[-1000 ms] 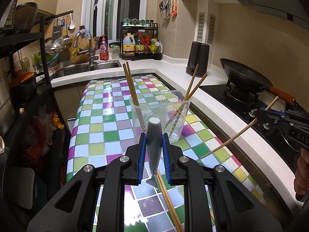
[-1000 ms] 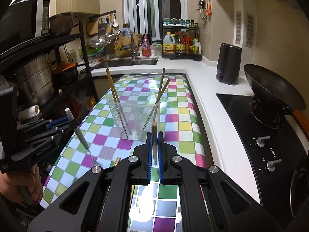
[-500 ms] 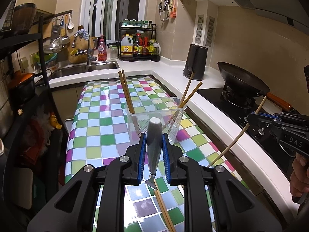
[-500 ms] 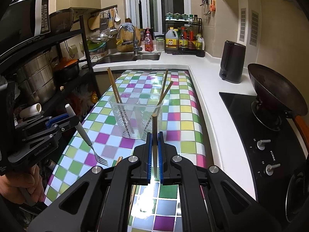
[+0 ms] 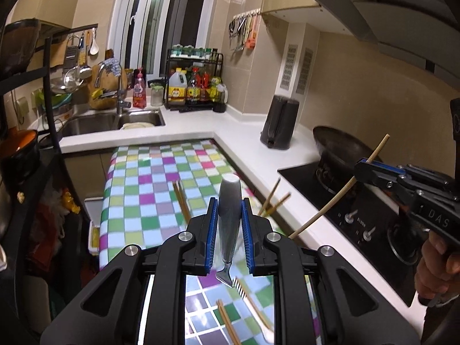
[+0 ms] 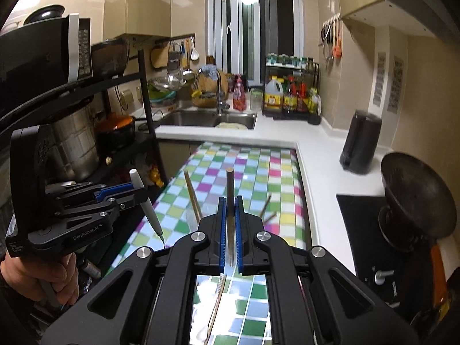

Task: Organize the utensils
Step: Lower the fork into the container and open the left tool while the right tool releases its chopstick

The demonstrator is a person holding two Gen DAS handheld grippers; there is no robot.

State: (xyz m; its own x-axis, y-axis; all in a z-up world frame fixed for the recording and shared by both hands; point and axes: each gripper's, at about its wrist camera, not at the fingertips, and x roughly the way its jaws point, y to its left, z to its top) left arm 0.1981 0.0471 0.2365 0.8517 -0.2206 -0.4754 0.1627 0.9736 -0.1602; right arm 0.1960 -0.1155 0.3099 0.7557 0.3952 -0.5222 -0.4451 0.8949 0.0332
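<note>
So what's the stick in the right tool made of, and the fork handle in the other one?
The chopstick looks like bamboo or light wood: pale tan, matte, thin and straight. The fork has a pale grey handle with a smooth, dull sheen, probably plastic or ceramic, and a shiny metal neck below it.

Checked worktop runs from the camera toward the sink at the far end; shelf rack along its left, hob with wok along its right, kettle behind the wok. Bottle rack stands right of the sink. Chopsticks stand near mid-worktop; further chopsticks lie at its near end.
</note>
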